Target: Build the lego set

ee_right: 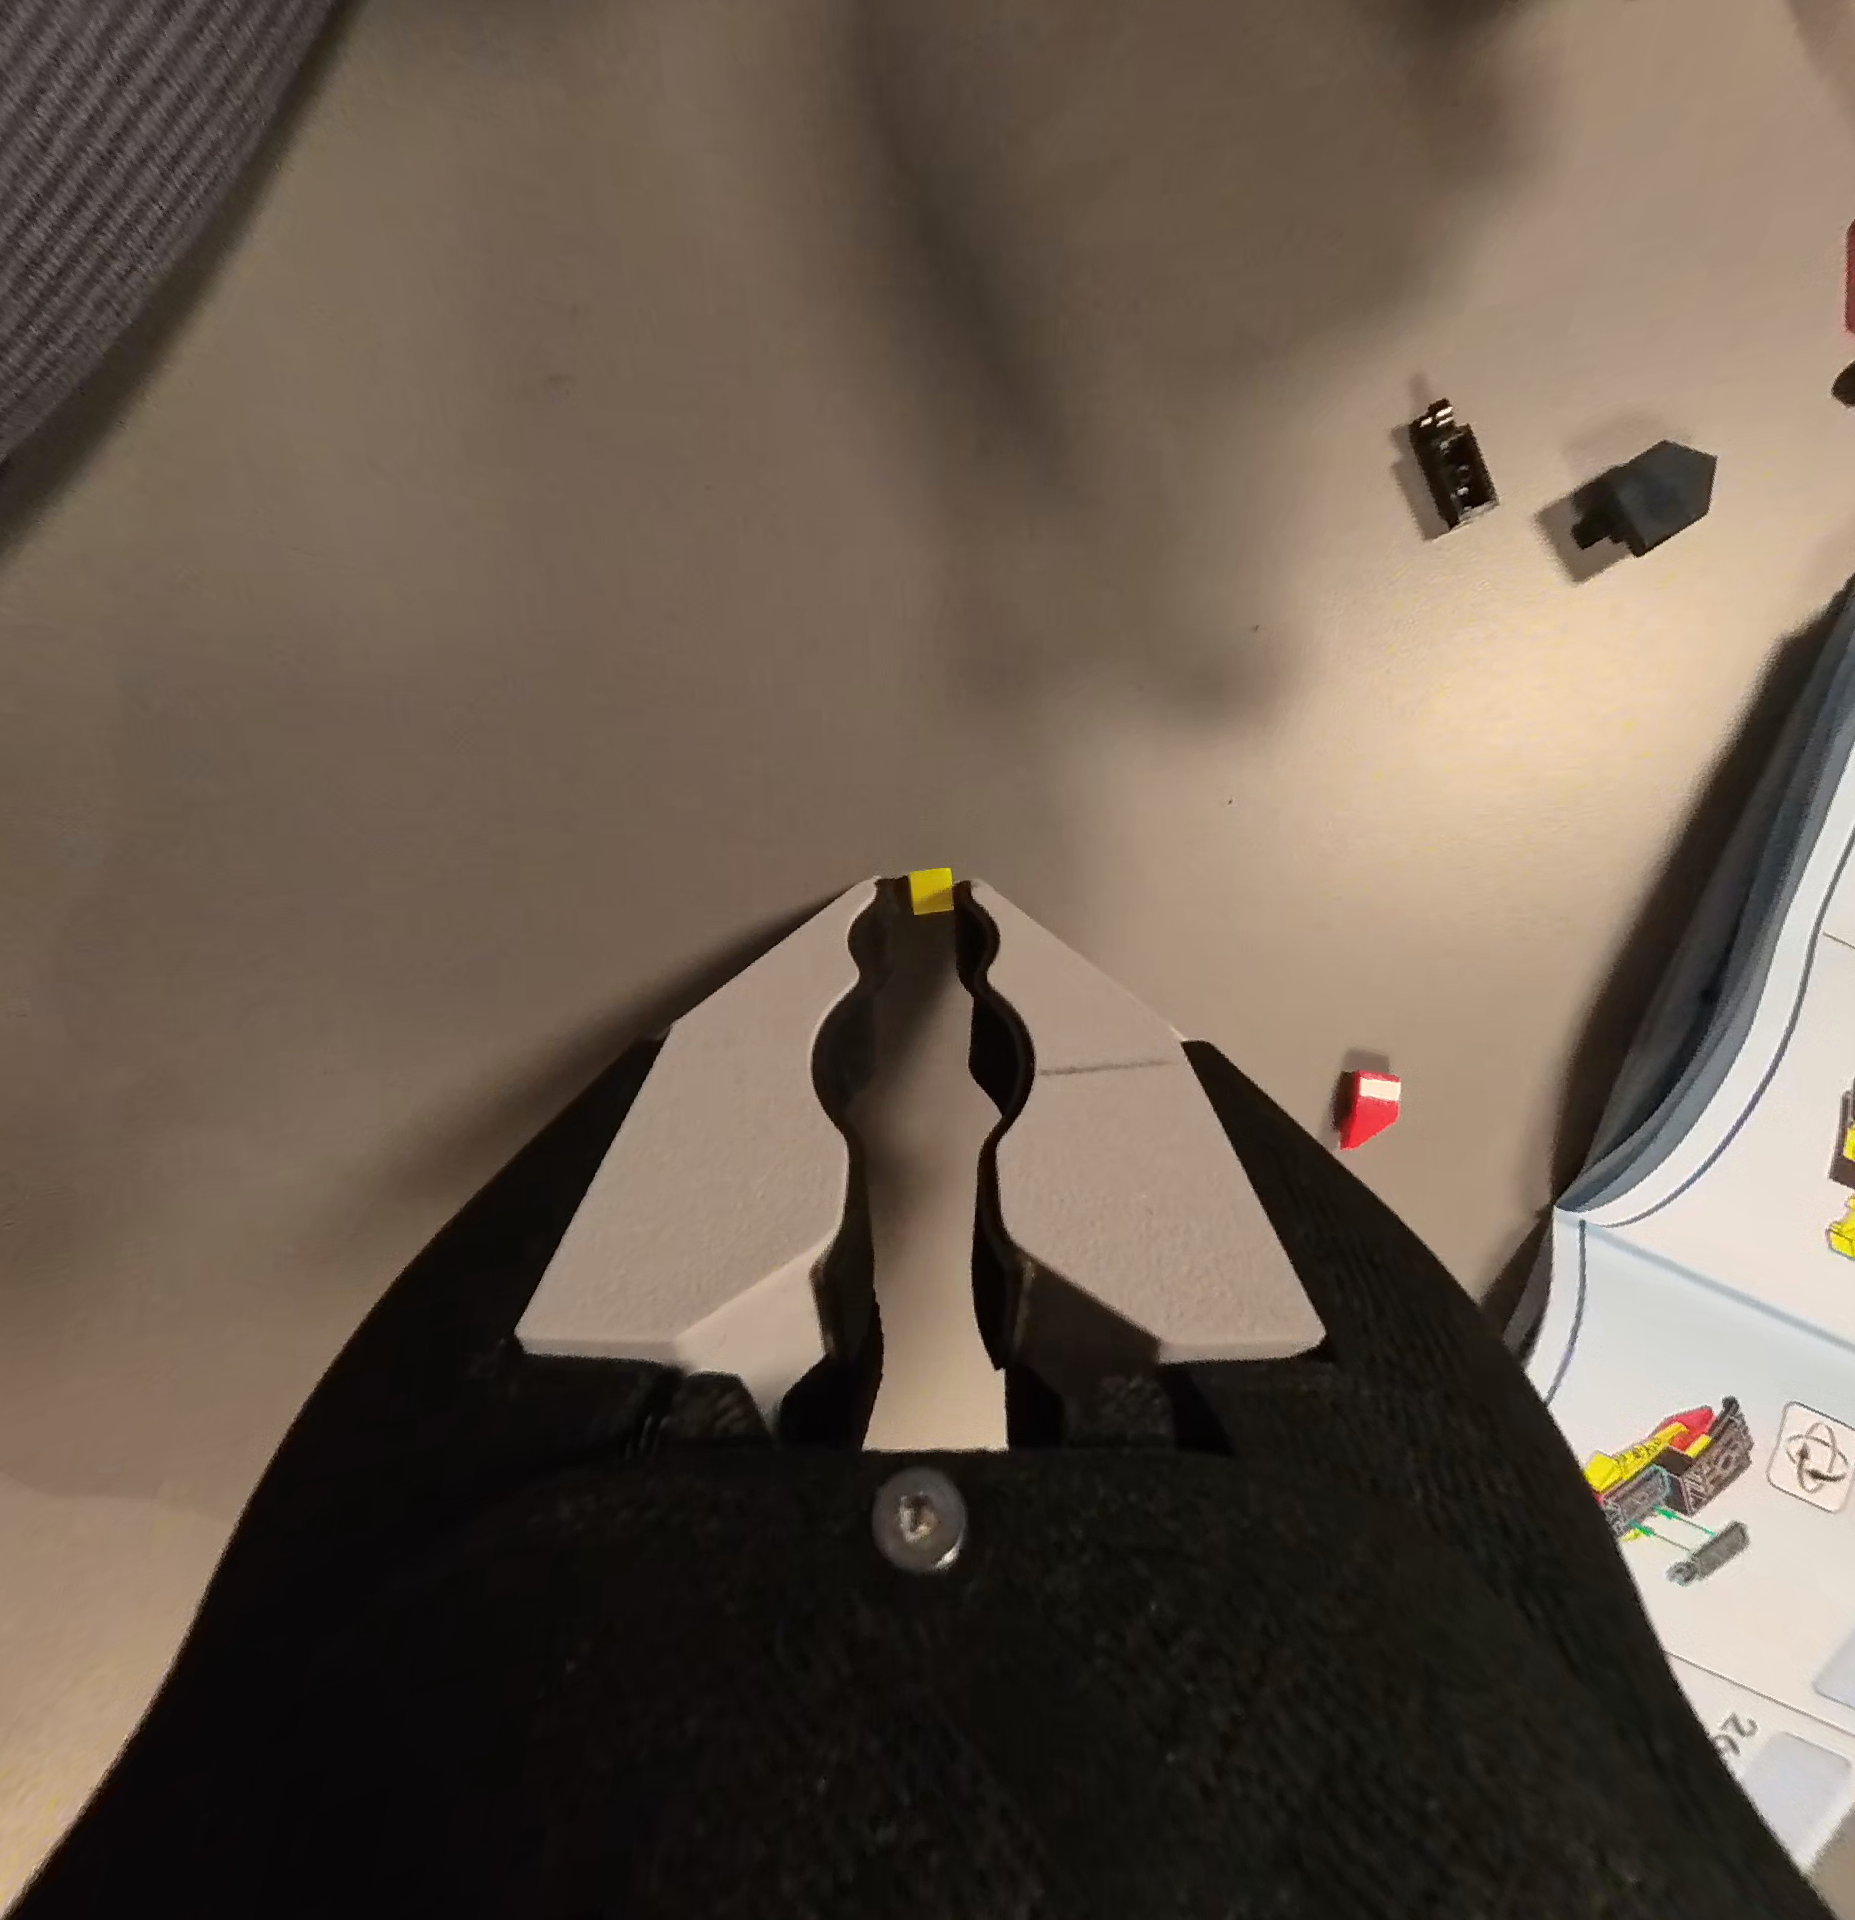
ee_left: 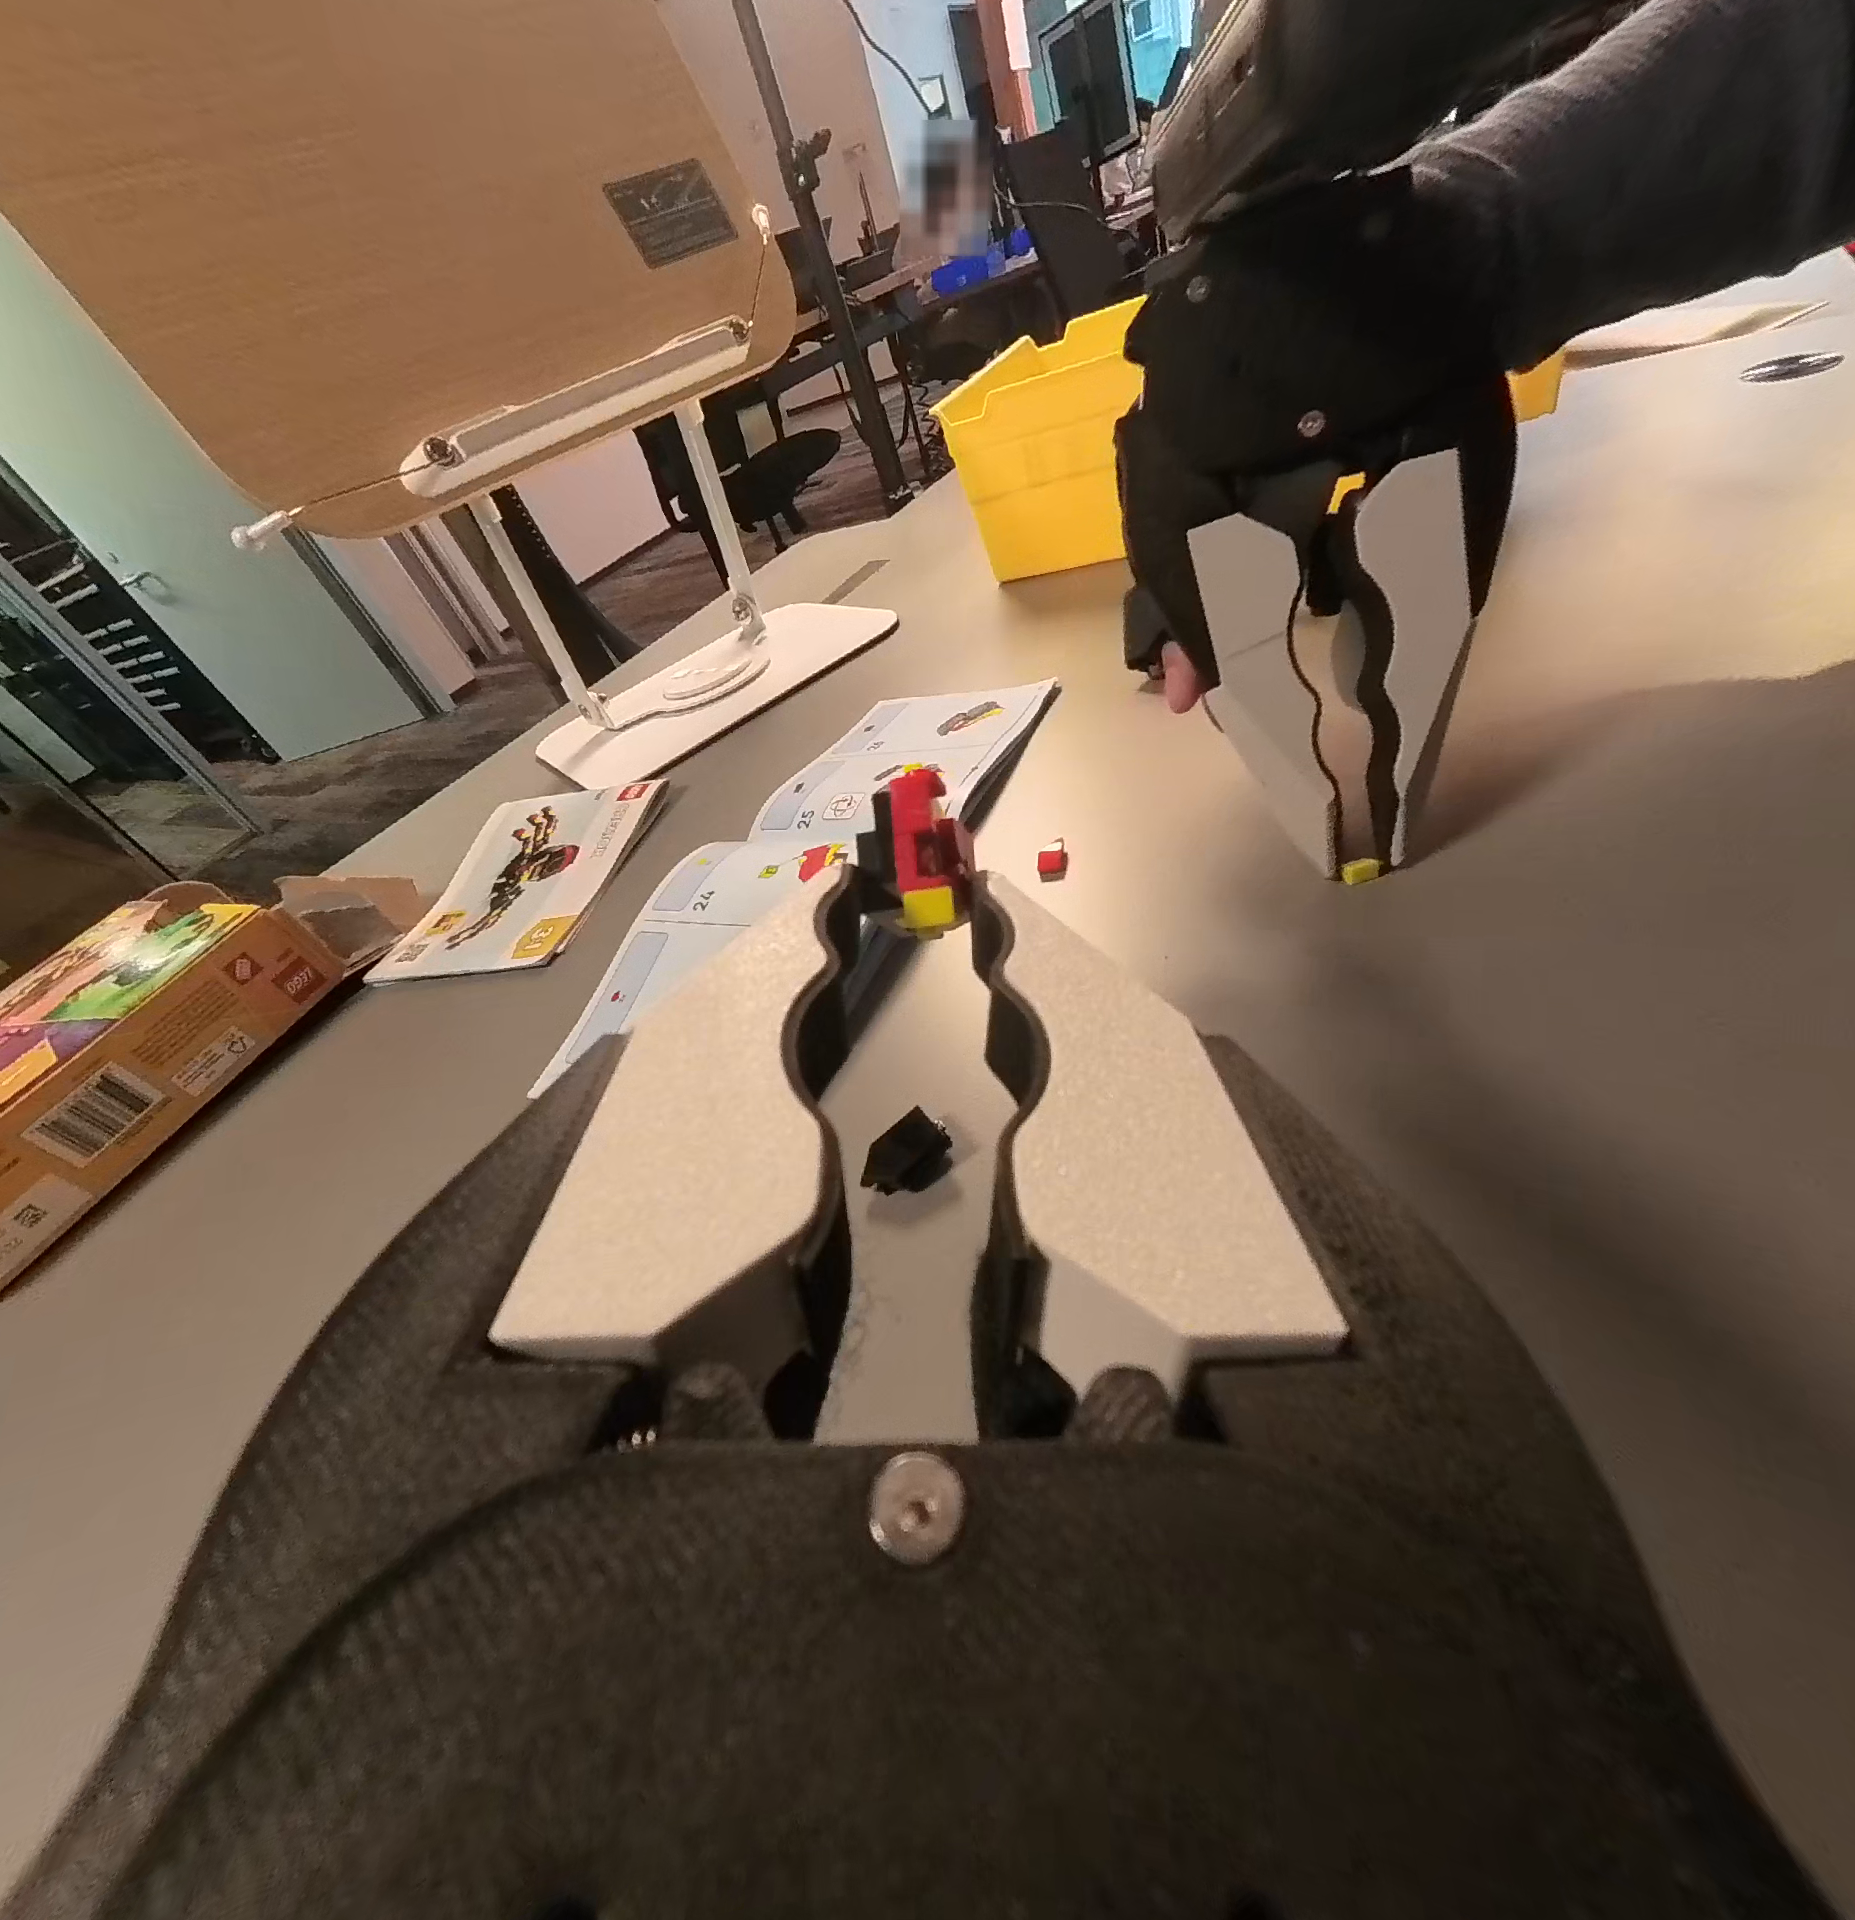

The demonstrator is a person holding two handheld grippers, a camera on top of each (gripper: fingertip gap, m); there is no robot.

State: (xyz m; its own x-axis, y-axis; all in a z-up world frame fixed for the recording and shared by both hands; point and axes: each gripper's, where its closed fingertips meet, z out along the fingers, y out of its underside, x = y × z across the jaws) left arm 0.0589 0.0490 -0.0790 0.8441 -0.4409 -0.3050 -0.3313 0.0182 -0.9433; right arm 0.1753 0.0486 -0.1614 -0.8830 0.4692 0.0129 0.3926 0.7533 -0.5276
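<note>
Lego model (ee_left: 918, 862), red and yellow, sits clamped in the left gripper (ee_left: 915, 883) fingers above the worktop (ee_left: 1525, 1039). Right gripper (ee_right: 928, 896) fingers pinch a tiny yellow piece (ee_right: 927, 891) against the worktop; so shallow a grip could let it slip or flick away on lifting.

Grey table (ee_left: 1525, 1143), matte top, filling most of both views. Lying on it in the left wrist view: open cardboard box (ee_left: 123, 1029) at left edge; closed instruction booklet (ee_left: 528, 883) just right of it; open instruction booklet (ee_left: 850, 821) at centre; white stand base (ee_left: 798, 644) above these; yellow bin (ee_left: 1048, 457) at upper centre; small red brick (ee_left: 1053, 858) centre right; small yellow brick (ee_left: 1359, 871) further right; black brick (ee_left: 907, 1148) lower centre. Right wrist view shows a second black piece (ee_right: 1453, 468) at upper right.
</note>
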